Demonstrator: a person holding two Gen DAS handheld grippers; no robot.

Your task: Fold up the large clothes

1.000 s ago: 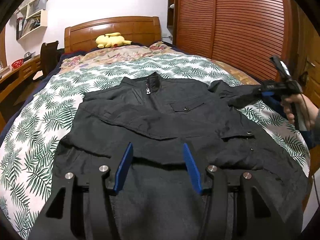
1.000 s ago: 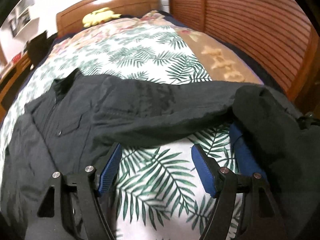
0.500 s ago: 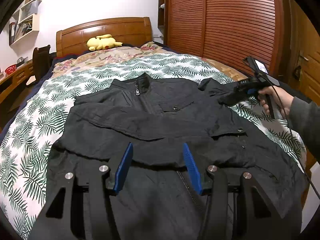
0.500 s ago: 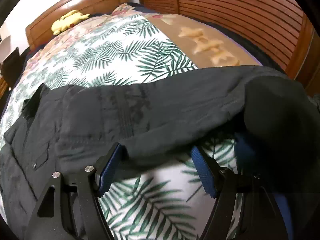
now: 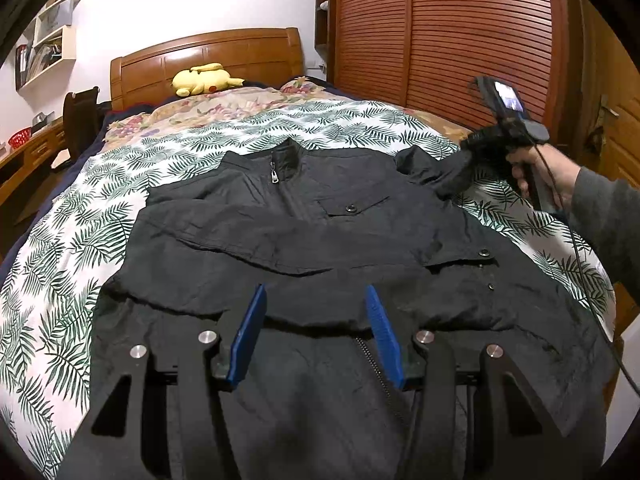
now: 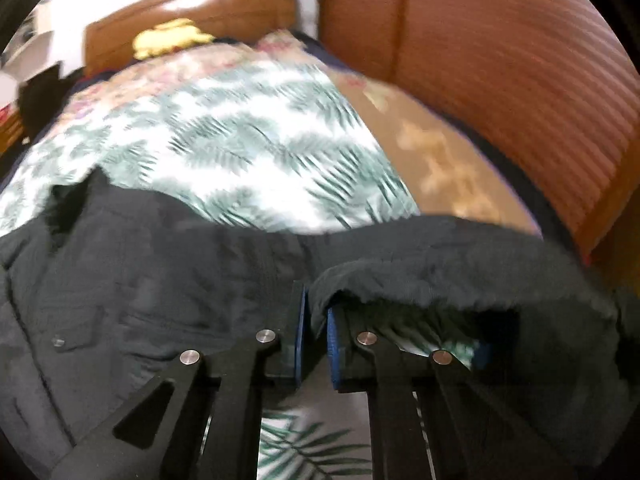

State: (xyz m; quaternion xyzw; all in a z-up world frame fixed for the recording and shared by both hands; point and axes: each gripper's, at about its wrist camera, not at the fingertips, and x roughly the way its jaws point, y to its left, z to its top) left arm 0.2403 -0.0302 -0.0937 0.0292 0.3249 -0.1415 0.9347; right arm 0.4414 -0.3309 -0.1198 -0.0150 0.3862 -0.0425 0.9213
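Note:
A black zip jacket (image 5: 320, 240) lies face up on the bed, collar toward the headboard, its left sleeve folded across the chest. In the left wrist view my left gripper (image 5: 316, 292) hovers over the jacket's lower hem, blue pads apart with nothing pinched between them. At the right edge of the bed a hand holds my right gripper (image 5: 464, 160) at the jacket's other sleeve. The blurred right wrist view shows the right gripper (image 6: 316, 312) shut, a fold of that sleeve (image 6: 440, 264) pinched between its blue pads.
The bed cover (image 5: 80, 220) has a green leaf print. A yellow plush toy (image 5: 204, 80) lies by the wooden headboard (image 5: 208, 56). A slatted wooden wardrobe (image 5: 440, 32) runs along the right side. A dark chair (image 5: 80, 120) and a desk (image 5: 24, 148) stand on the left.
The right gripper's jaws went from wide apart to shut on the sleeve after it slid in over the sleeve's edge. The left gripper has stayed open above the hem.

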